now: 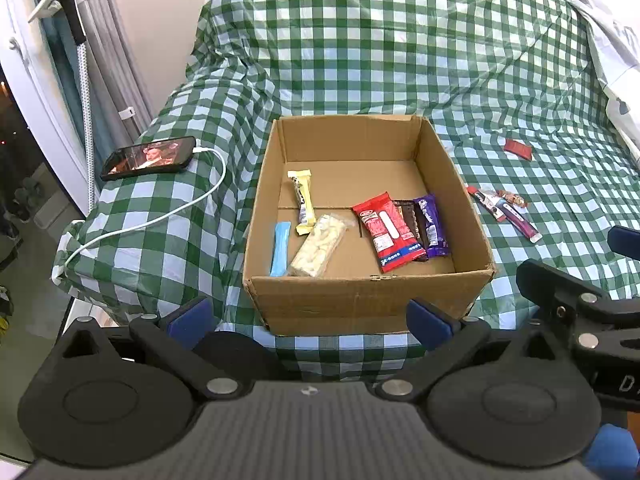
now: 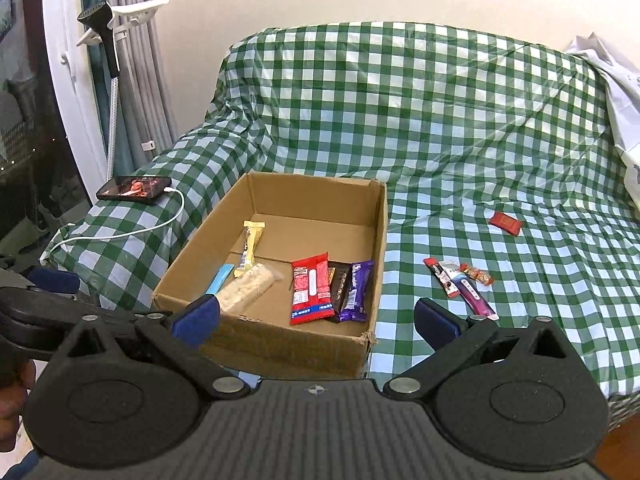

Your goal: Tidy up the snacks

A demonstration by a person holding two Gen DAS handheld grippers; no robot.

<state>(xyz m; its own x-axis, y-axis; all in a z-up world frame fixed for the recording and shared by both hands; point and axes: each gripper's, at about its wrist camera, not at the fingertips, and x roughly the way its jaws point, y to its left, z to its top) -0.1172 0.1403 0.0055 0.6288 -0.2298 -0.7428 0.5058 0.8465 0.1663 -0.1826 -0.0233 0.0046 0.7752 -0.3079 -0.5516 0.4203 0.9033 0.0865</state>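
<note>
Six snacks lie inside the cardboard box [image 1: 360, 300], which sits open-topped on the checked cloth [image 1: 400, 60] over the sofa; by my reading the task is past halfway. Contents, largest first: a red packet [image 1: 387, 232] right of centre, a pale cracker pack [image 1: 318, 251] left of centre, a purple bar [image 1: 431, 226] by the right wall, a dark brown bar [image 1: 408, 216] wedged between the red and the purple, a yellow bar [image 1: 302, 202] toward the back, and a thin blue stick [image 1: 280, 249] near the left wall. Left outside, on the cloth to the right of the box: a close cluster of small sachets [image 2: 460, 286], about four as far as I can tell, and a small red packet [image 2: 506, 223] well apart, farther back. Left gripper [image 1: 310, 318]: jaws wide apart, empty, just short of the box's near wall. Right gripper [image 2: 316, 320]: jaws wide apart, empty, facing the box's near right corner. Judgement: the loose sachets and the small red packet remain to be boxed.
</note>
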